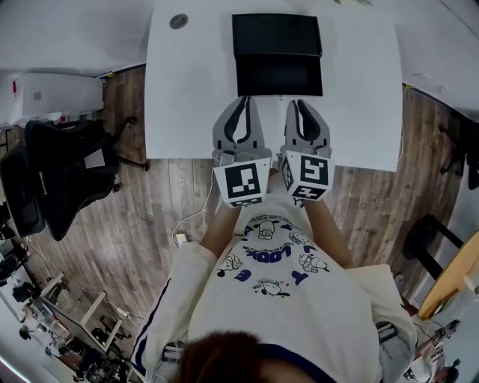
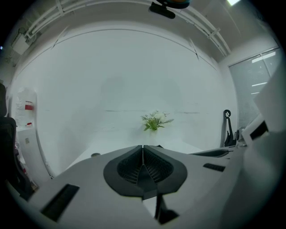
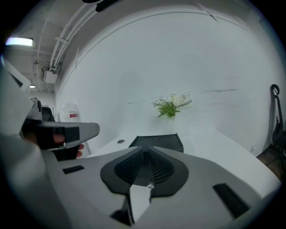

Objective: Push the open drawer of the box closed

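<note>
We see a black rectangular box at the far middle of the white worktop, and its drawer stands pulled out toward us. The drawer's inside shows only as a dark hollow, and we cannot make out whether anything lies in it. The left tongs and the right tongs lie side by side over the near part of the worktop, both pointing at the drawer's front. In the left gripper view the left tongs are pressed together along one thin seam, with nothing between them. In the right gripper view the right tongs are likewise pressed together and hold nothing, and the box sits ahead of their tips. From above the tips come close to the drawer's front edge, but we cannot tell whether they touch it. A small grey round disc lies near the worktop's far left corner, well apart from the box, and bare white surface flanks the box on both sides. A green plant sprig shows against the white wall behind the box. Off the worktop's left edge a black office chair stands on the wooden plank floor.
</note>
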